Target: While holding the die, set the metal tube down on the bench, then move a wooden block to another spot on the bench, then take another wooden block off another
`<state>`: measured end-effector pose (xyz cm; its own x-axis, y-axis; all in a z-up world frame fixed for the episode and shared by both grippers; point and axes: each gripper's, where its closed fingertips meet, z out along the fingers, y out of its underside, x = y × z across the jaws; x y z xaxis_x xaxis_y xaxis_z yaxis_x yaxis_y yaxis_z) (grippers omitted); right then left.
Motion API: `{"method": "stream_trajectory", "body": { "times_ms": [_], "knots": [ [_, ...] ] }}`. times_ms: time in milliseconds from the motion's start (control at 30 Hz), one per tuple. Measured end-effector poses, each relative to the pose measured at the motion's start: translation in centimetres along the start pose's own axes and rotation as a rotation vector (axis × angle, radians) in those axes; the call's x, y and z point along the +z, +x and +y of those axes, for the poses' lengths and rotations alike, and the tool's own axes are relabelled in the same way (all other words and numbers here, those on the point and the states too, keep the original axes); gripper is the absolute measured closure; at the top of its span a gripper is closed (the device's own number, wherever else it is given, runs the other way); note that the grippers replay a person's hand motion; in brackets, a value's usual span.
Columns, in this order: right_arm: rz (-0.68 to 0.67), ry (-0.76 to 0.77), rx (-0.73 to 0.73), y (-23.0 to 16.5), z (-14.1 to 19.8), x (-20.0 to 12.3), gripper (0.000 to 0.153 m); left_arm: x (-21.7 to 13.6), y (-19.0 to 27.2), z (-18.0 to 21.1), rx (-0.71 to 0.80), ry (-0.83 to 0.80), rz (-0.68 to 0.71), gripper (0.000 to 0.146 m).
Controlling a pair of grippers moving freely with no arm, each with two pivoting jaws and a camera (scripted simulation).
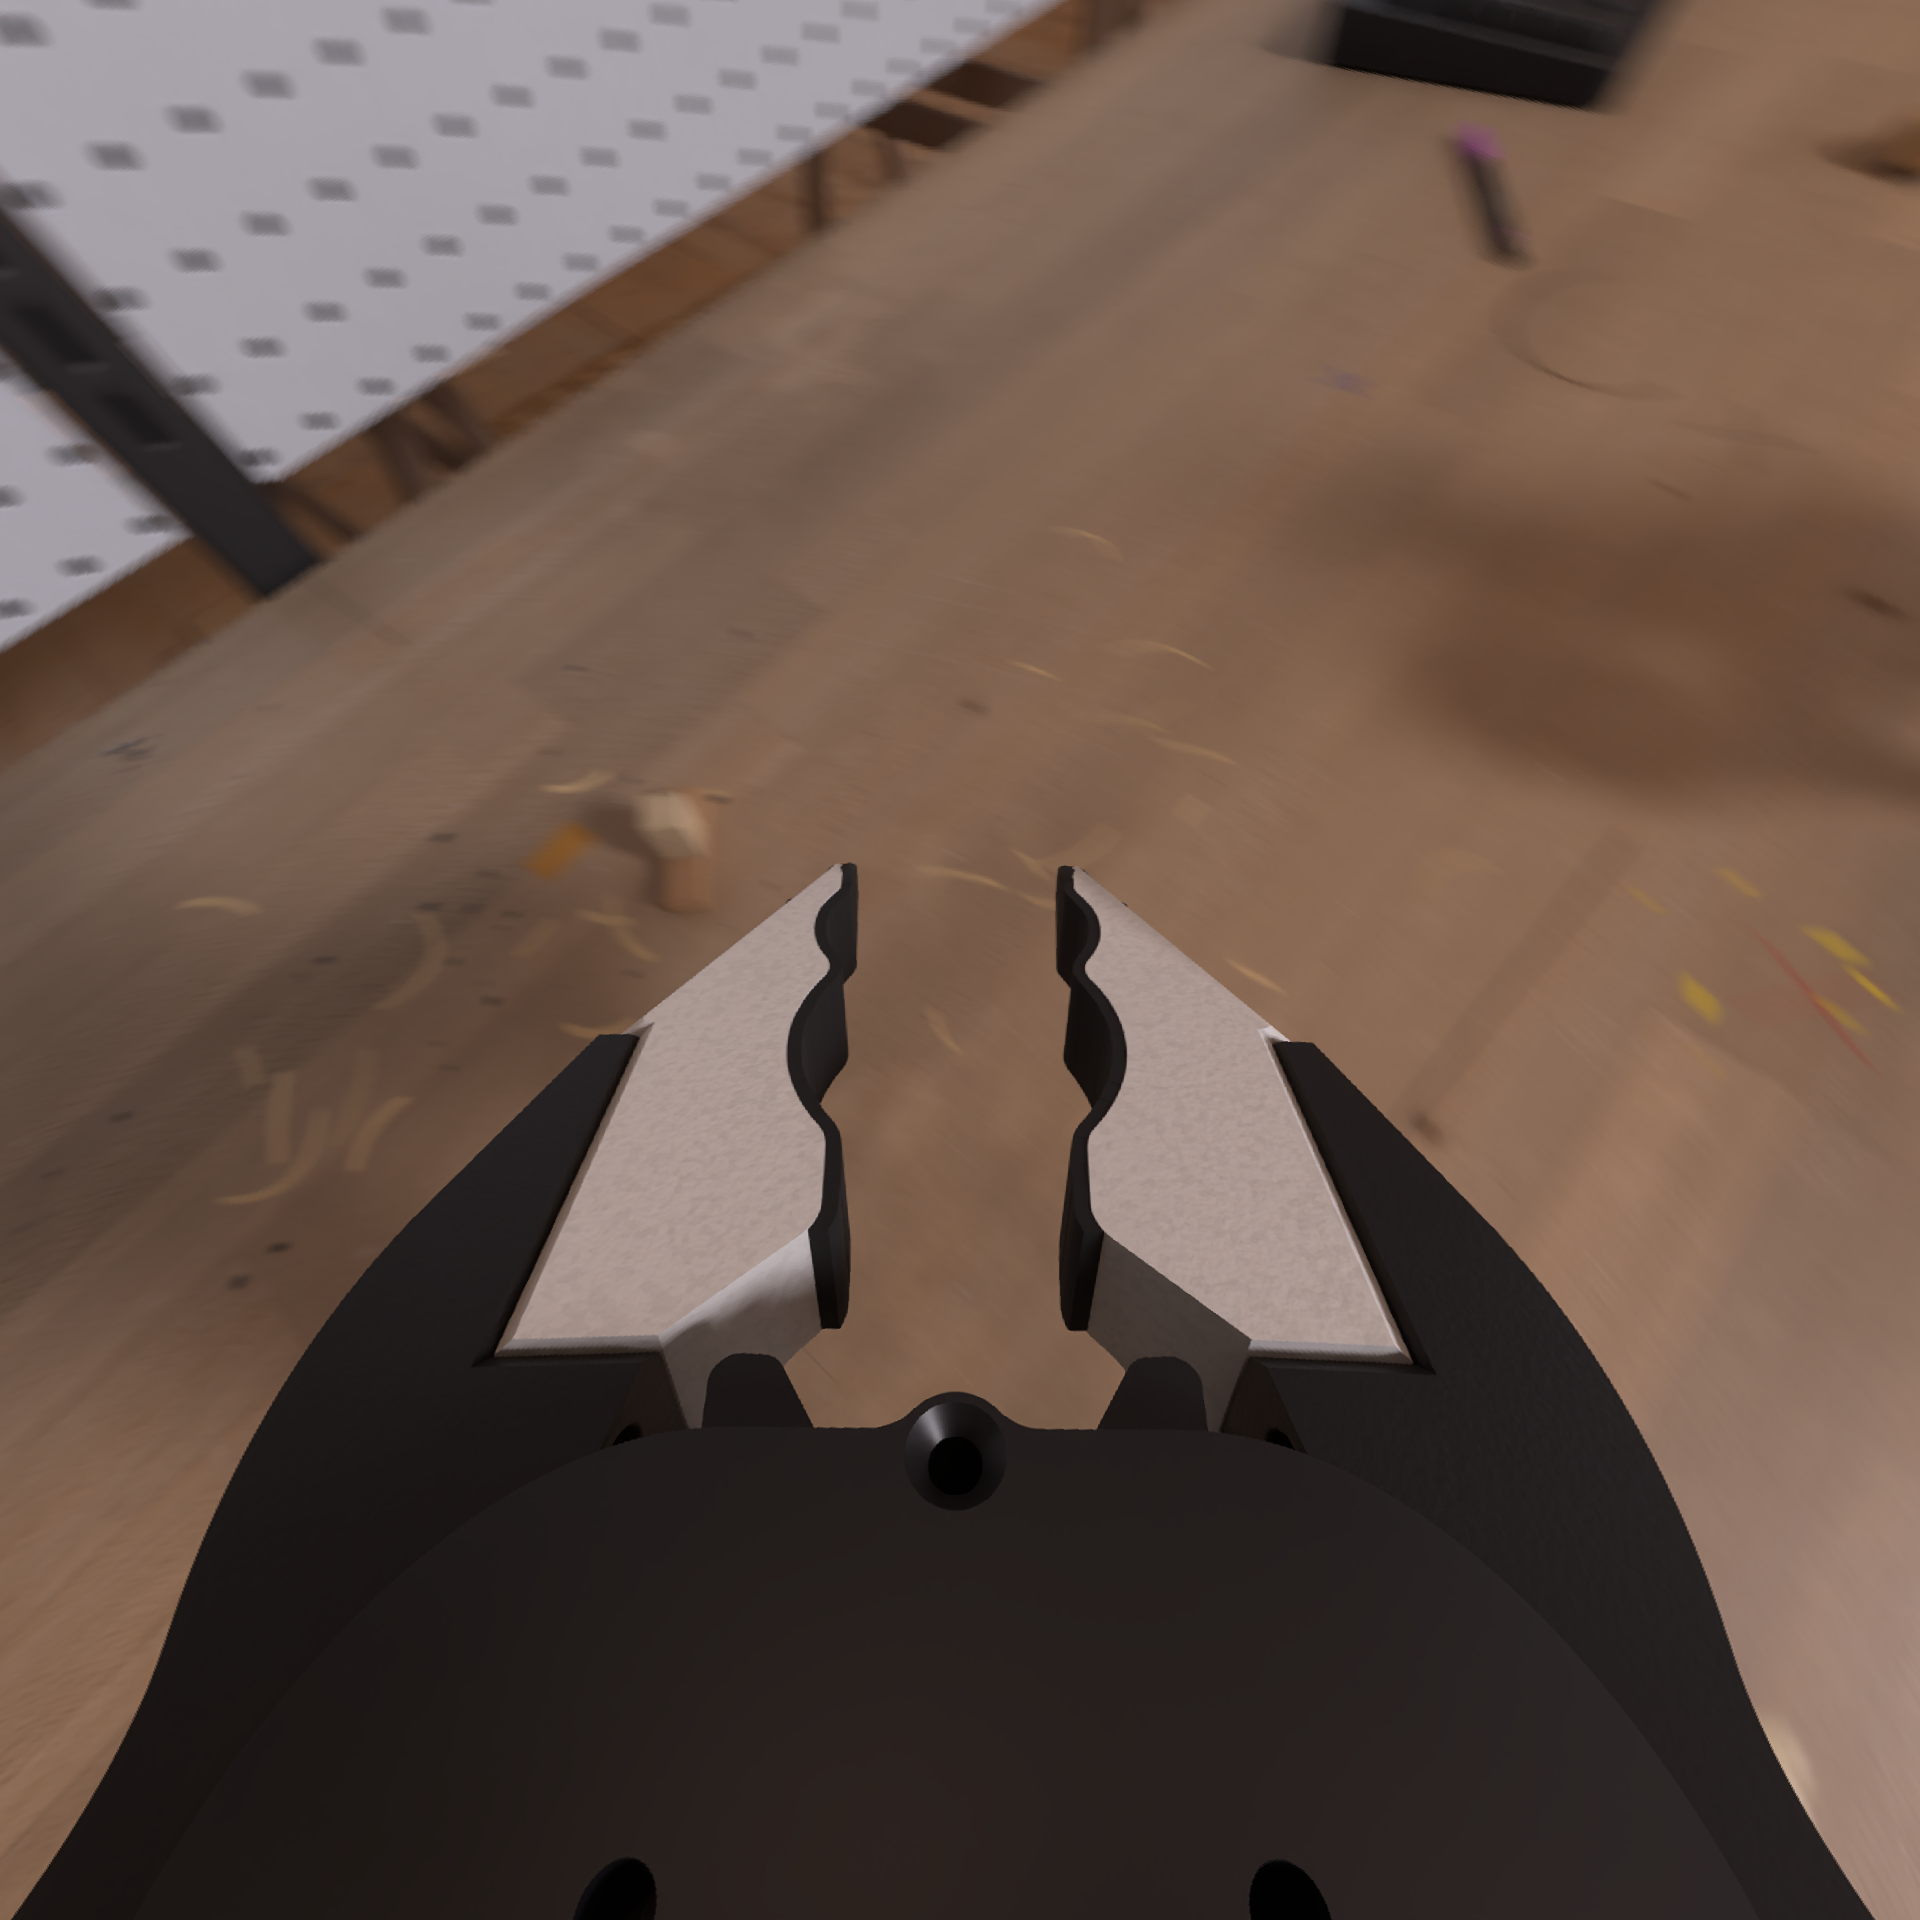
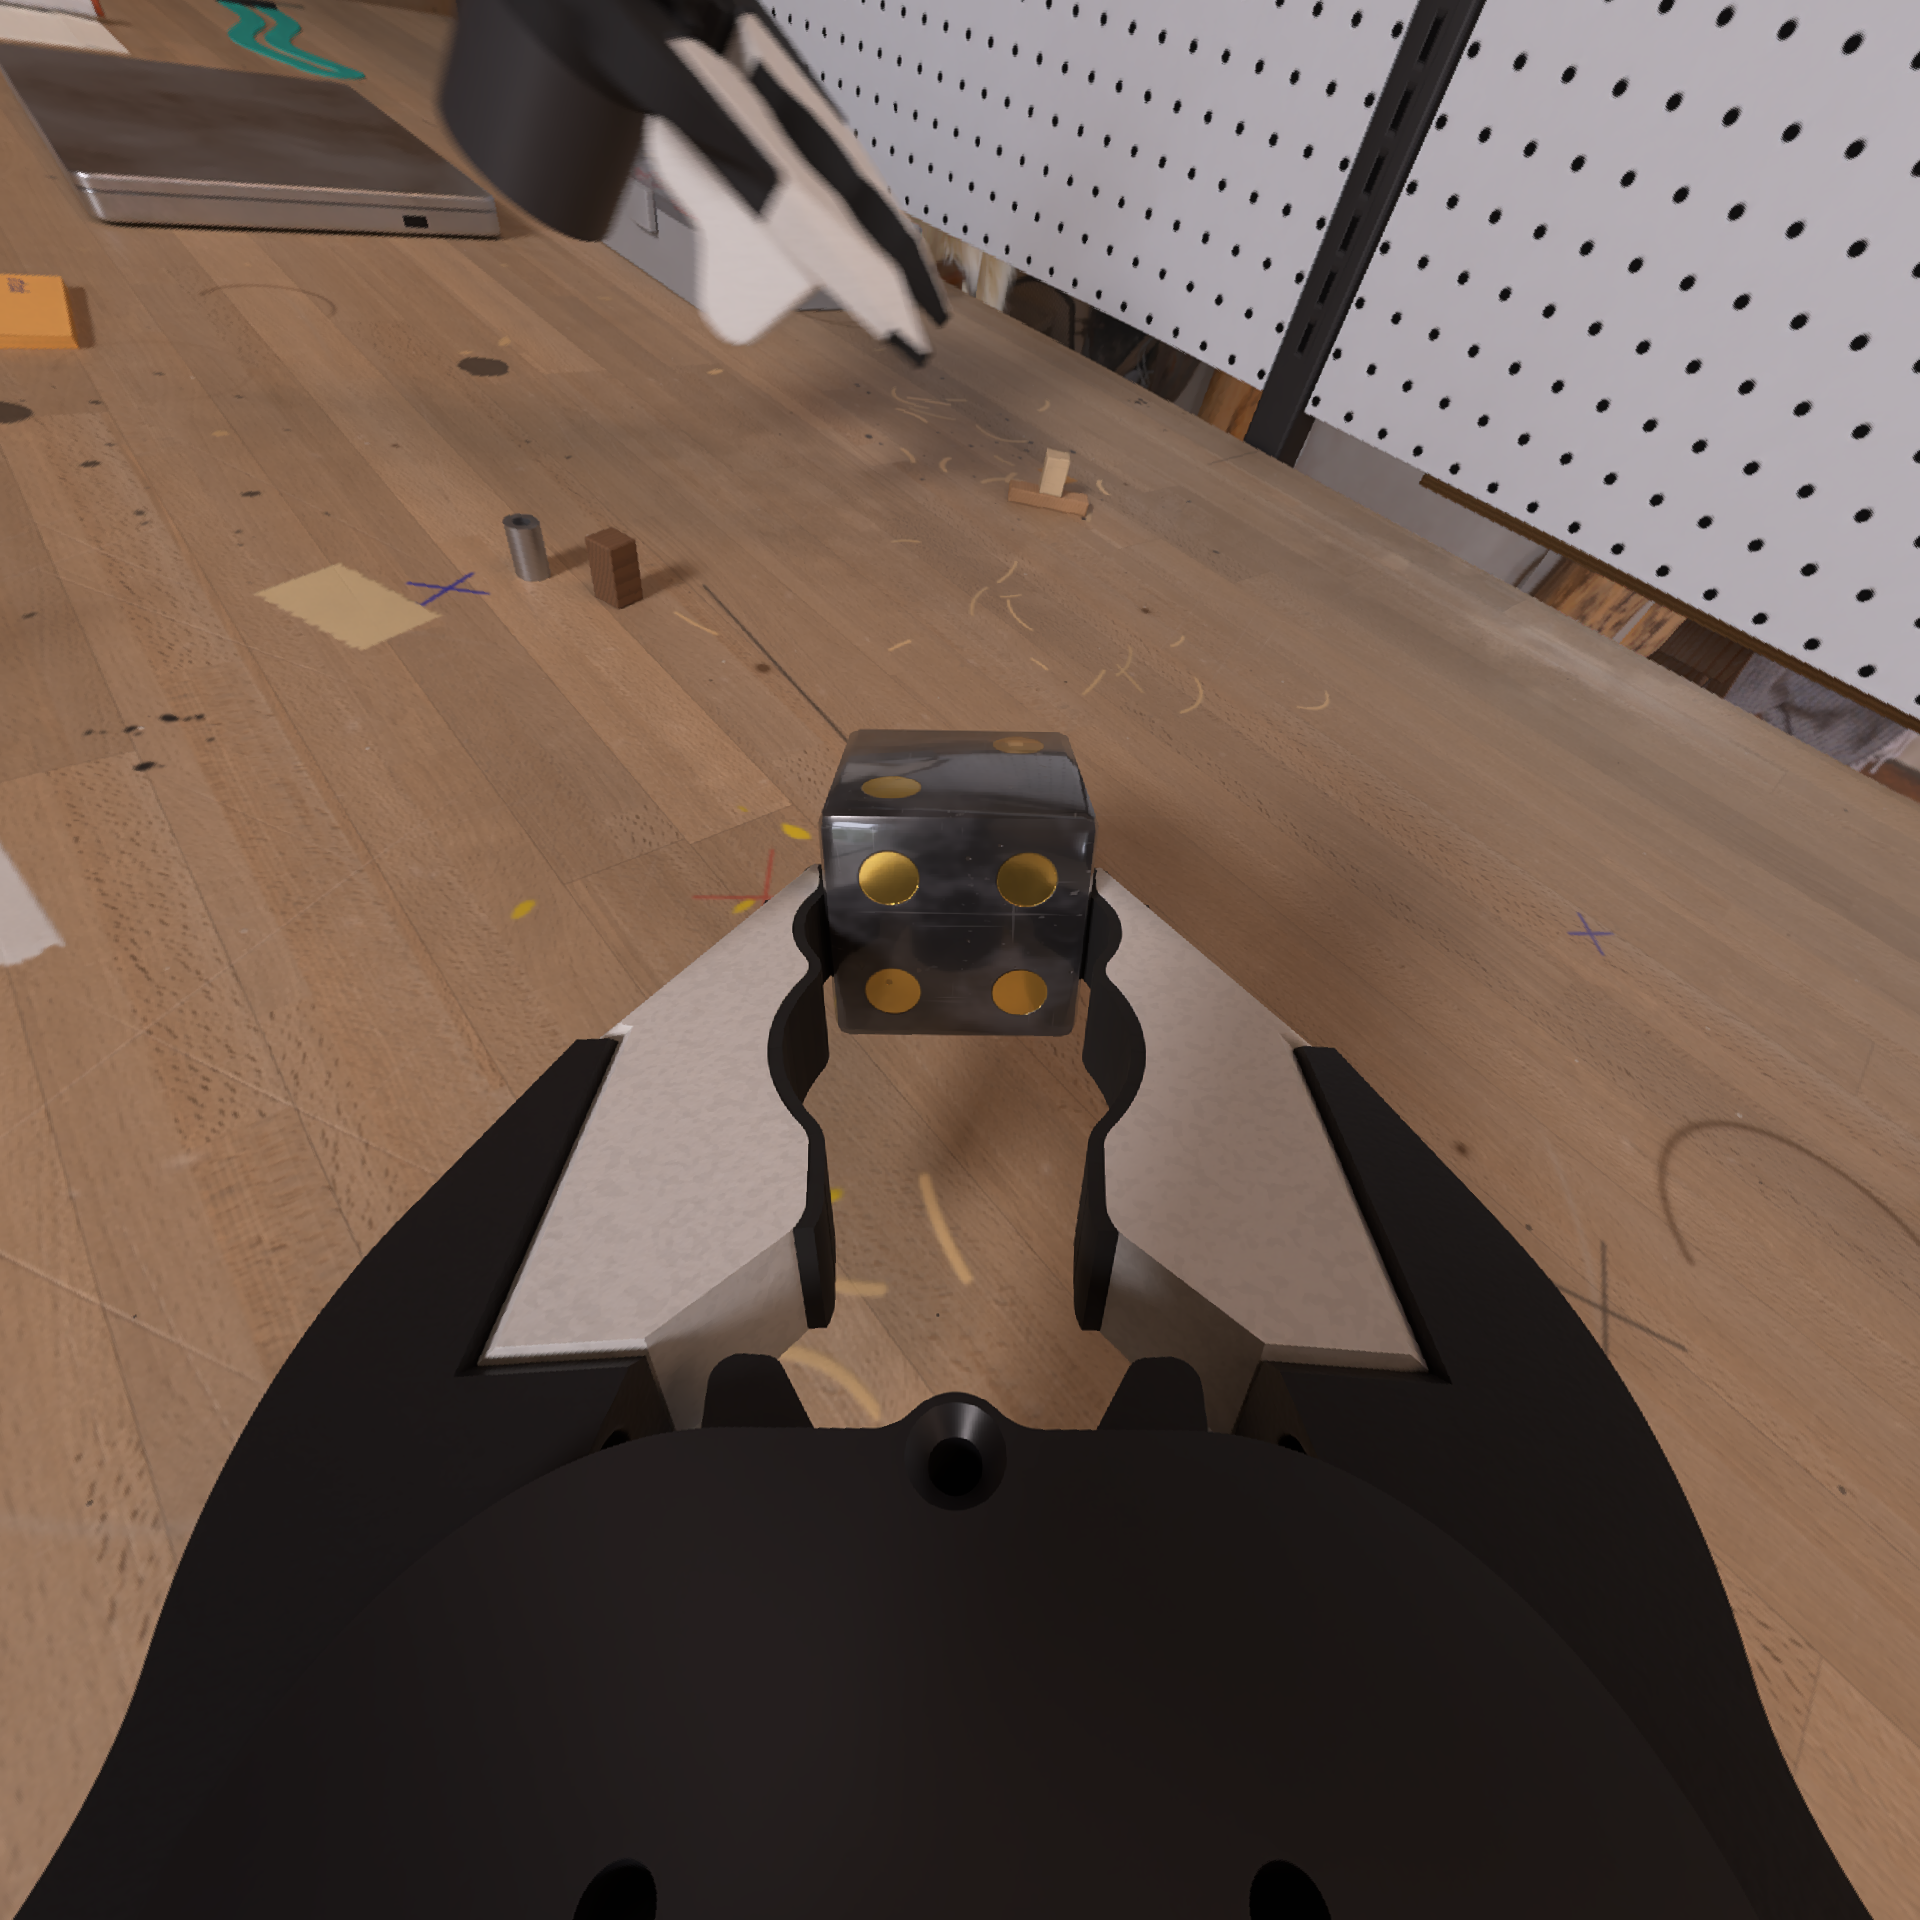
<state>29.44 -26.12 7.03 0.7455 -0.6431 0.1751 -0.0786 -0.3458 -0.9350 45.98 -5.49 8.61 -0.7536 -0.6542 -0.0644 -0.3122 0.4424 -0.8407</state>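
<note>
My right gripper (image 2: 956, 904) is shut on a dark translucent die (image 2: 956, 883) with yellow dots, held above the bench. The metal tube (image 2: 526, 545) stands upright on the bench, with a dark wooden block (image 2: 614, 566) upright just right of it. Farther back a pale wooden block (image 2: 1056, 474) stands on a flat wooden block (image 2: 1049, 502). My left gripper (image 1: 956, 883) is open and empty above the bench; the pale stacked blocks (image 1: 675, 847) lie blurred just left of its fingertips. The left gripper also shows at the top of the right wrist view (image 2: 914, 332), in the air.
A white pegboard (image 2: 1558, 260) with a black upright runs along the bench's far edge. A closed grey laptop (image 2: 260, 156) and an orange pad (image 2: 36, 312) lie at the far left. A tape patch (image 2: 348, 606) lies near the tube. A dark pen (image 1: 1491, 203) and black bin (image 1: 1486, 47) lie far off.
</note>
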Motion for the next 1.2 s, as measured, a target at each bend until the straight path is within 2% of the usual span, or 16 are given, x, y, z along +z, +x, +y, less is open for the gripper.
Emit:
{"method": "stream_trajectory", "body": {
  "times_ms": [67,167,333,833,1200],
  "knots": [
    [0.003,0.008,0.002,0.1,-0.1,-0.1,0.106,2.2,-3.7,-1.1,-0.07,-0.015,-0.105,0.114],
    [0.007,0.017,0.007,0.2,-0.2,-0.2,0.106,5.7,-7.6,-0.6,-0.115,-0.099,-0.173,0.116],
    [0.004,0.026,0.017,0.3,-0.3,-0.3,0.106,8.8,-9.1,1.2,-0.122,-0.208,-0.131,0.118],
    [-0.007,0.033,0.018,0.2,-0.3,-0.4,0.106,9.5,-8.6,3.2,-0.112,-0.253,-0.078,0.135],
    [0.0,0.034,0.016,0.3,-0.3,-0.6,0.106,9.3,-8.5,3.2,-0.041,-0.265,-0.095,0.134]
  ]
}}
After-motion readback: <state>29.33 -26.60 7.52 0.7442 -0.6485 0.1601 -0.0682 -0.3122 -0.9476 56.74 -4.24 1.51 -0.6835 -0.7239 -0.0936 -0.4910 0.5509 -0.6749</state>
